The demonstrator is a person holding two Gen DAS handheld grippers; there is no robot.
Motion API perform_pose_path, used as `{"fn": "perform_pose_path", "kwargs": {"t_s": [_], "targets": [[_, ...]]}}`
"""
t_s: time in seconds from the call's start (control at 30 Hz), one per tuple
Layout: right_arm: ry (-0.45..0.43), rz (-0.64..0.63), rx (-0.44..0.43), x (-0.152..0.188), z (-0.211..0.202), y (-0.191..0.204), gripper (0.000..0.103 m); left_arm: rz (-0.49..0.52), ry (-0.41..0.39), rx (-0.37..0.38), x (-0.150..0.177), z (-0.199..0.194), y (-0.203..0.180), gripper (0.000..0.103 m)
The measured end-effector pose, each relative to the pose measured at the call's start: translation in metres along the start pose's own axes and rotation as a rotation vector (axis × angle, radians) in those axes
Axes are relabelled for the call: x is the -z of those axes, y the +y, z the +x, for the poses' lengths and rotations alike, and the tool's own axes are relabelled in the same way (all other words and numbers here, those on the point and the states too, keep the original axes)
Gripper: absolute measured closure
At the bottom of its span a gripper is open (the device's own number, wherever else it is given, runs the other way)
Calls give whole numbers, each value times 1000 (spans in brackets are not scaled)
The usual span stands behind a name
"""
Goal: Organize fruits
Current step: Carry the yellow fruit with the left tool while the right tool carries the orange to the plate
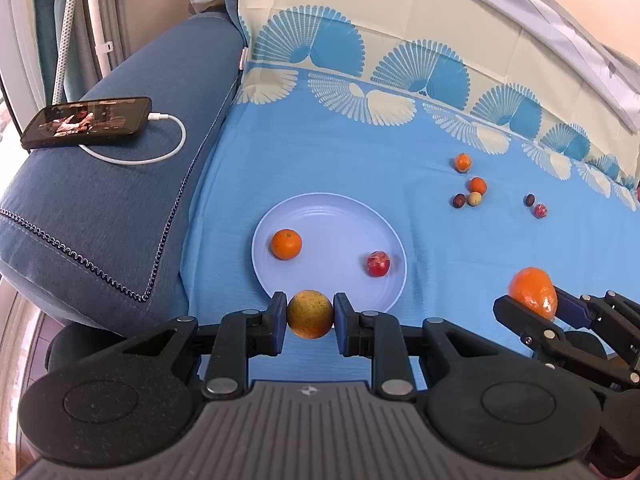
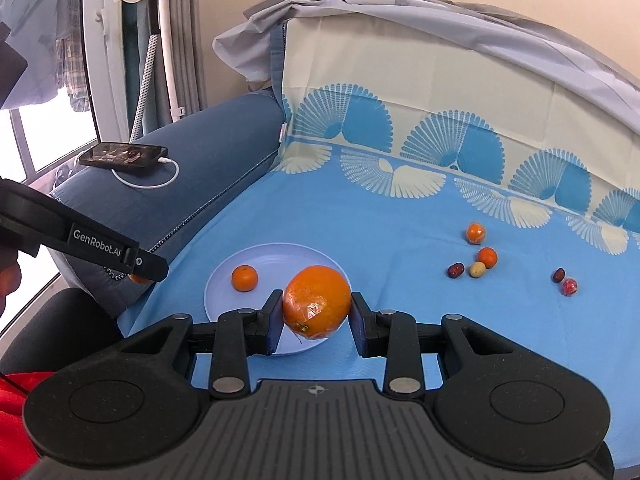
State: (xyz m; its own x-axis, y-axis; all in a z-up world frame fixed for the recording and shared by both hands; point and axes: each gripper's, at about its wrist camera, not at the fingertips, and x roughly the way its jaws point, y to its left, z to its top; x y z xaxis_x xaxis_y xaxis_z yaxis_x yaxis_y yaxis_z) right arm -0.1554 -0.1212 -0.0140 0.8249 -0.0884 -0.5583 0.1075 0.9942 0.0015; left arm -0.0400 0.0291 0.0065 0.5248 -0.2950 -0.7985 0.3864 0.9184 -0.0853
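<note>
Holding one yellow fruit point(image 1: 310, 314), the left gripper point(image 1: 310, 316) fingers squeeze; right gripper point(image 2: 316, 312) squeezes one big orange point(image 2: 317, 300). Two fruits sit on one plate point(image 1: 320, 216), six lie loose.

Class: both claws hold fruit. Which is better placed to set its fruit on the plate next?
Probably left: the left claw holds its yellowish fruit at the plate rim; the right claw, holding an orange, sits off to the side.

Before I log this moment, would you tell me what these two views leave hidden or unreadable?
- Right wrist view: the red fruit on the plate is hidden behind the wrapped orange held by the right gripper.
- Right wrist view: the left gripper's tips run off the left edge.
- Left wrist view: the plate's near rim sits behind the yellowish fruit in the left gripper.
- Both views: the phone screen is too small to read.
</note>
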Motion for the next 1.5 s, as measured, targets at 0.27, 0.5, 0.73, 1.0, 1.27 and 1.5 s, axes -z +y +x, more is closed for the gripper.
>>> {"fn": "perform_pose_path", "kwargs": {"t_s": [0.27,0.5,0.73,1.0,1.27,1.5], "targets": [[2,-24,0,-1,-1,4,67,-6,-12,9,-1,-2,4,76],[9,-26,1,-2,1,5,67,-8,-11,10,-1,-2,5,76],[16,-26,-1,-1,2,5,67,-4,-9,11,-2,0,5,76],[26,-25,-3,-1,5,5,67,-5,-5,11,-3,3,5,76],[40,-25,-4,0,8,5,67,-14,3,13,-3,7,6,76],[54,-25,-4,-1,13,6,67,-24,13,-1,-3,14,12,76]]}}
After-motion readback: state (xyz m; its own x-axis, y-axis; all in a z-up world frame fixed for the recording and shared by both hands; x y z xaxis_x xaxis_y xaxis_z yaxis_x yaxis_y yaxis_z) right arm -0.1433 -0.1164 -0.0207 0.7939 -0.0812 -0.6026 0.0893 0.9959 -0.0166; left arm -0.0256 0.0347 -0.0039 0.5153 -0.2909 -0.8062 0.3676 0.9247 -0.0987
